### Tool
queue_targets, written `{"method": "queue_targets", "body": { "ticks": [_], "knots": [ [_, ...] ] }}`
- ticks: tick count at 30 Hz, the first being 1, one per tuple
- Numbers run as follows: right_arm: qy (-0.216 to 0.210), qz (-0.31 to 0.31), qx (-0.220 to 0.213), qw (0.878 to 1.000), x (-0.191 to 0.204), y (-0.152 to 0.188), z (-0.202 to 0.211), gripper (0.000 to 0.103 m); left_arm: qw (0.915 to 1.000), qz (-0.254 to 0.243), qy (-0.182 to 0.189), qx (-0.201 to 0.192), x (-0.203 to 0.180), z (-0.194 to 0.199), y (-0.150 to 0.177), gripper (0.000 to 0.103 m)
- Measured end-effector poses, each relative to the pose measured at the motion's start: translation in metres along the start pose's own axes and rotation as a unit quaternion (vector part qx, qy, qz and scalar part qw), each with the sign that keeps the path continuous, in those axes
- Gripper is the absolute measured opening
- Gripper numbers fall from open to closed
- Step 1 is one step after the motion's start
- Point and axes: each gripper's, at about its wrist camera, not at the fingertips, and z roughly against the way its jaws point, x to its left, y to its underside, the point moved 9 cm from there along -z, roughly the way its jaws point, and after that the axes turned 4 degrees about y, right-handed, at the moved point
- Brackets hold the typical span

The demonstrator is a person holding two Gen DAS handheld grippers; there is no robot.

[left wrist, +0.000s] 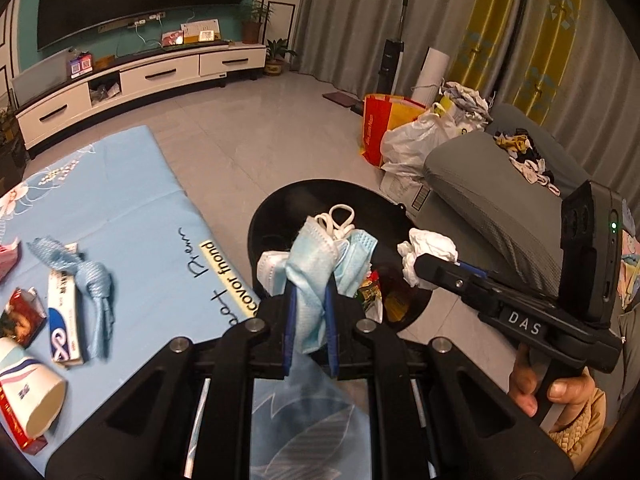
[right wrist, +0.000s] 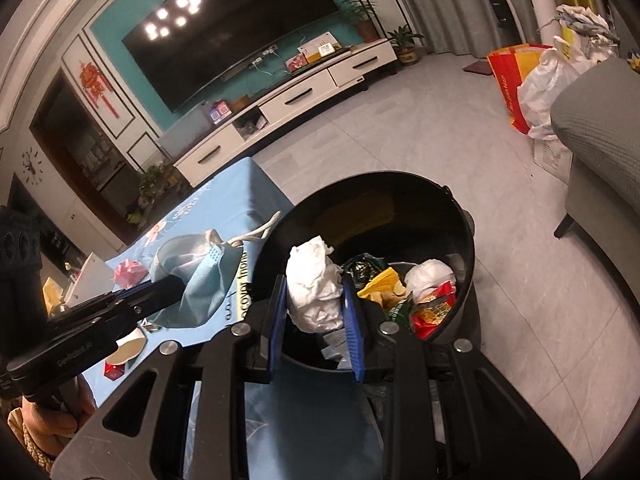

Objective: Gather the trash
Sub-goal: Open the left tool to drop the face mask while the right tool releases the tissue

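My left gripper (left wrist: 310, 300) is shut on a bunch of light blue face masks (left wrist: 316, 264) and holds them over the near rim of the black trash bin (left wrist: 280, 204). My right gripper (right wrist: 316, 292) is shut on a crumpled white tissue (right wrist: 314, 284) above the same bin (right wrist: 400, 184), which holds snack wrappers (right wrist: 434, 308) and other trash. The right gripper and its tissue (left wrist: 428, 250) show at the right of the left wrist view. The left gripper with the masks (right wrist: 204, 280) shows at the left of the right wrist view.
A table with a blue cloth (left wrist: 132, 208) carries a blue knotted rag (left wrist: 94, 280), a toothpaste box (left wrist: 62, 320), a paper cup (left wrist: 36, 396) and red packets (left wrist: 20, 316). A grey sofa (left wrist: 500, 200) and bags (left wrist: 404, 136) stand to the right. A TV cabinet (left wrist: 140, 76) is far.
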Motion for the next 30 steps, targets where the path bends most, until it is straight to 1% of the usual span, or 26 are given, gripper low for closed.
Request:
{"method": "queue_targets", "body": {
  "ticks": [6, 12, 17, 18, 19, 20, 21, 22, 24, 26, 30],
  "knots": [
    [0.017, -0.003, 0.015, 1.0, -0.011, -0.002, -0.021, 0.028, 0.9998, -0.004, -0.002, 0.018, 0.001, -0.033, -0.007, 0.013],
    [0.027, -0.007, 0.019, 0.999, -0.019, -0.005, -0.038, 0.029, 0.9994, -0.007, -0.001, 0.035, 0.0, -0.062, -0.011, 0.014],
    [0.037, -0.009, 0.023, 0.999, -0.026, -0.008, -0.051, 0.029, 0.9989, -0.006, -0.001, 0.046, 0.004, -0.079, -0.012, 0.015],
    [0.041, -0.01, 0.024, 0.999, -0.028, -0.009, -0.053, 0.03, 0.9989, -0.005, -0.001, 0.047, 0.005, -0.082, -0.013, 0.017],
    [0.044, -0.012, 0.023, 0.999, -0.029, -0.009, -0.055, 0.032, 0.9988, -0.003, 0.001, 0.048, 0.005, -0.085, -0.014, 0.024],
    [0.045, -0.014, 0.025, 0.999, -0.03, -0.01, -0.056, 0.035, 0.9988, -0.002, 0.002, 0.048, 0.006, -0.086, -0.014, 0.035],
    [0.045, -0.017, 0.025, 0.999, -0.031, -0.009, -0.058, 0.037, 0.9989, -0.001, 0.002, 0.047, 0.006, -0.087, -0.014, 0.041],
    [0.044, -0.021, 0.026, 0.998, -0.032, -0.009, -0.059, 0.04, 0.999, -0.001, 0.0, 0.045, 0.005, -0.089, -0.014, 0.053],
    [0.045, -0.025, 0.027, 0.998, -0.034, -0.007, -0.06, 0.042, 0.9991, -0.003, 0.001, 0.042, 0.005, -0.088, -0.013, 0.055],
    [0.046, -0.028, 0.029, 0.998, -0.036, -0.006, -0.06, 0.048, 0.9992, -0.007, 0.0, 0.04, 0.005, -0.085, -0.012, 0.058],
    [0.043, -0.026, 0.028, 0.998, -0.032, -0.003, -0.053, 0.048, 0.9994, -0.006, -0.007, 0.032, 0.007, -0.072, -0.006, 0.067]
  ]
}}
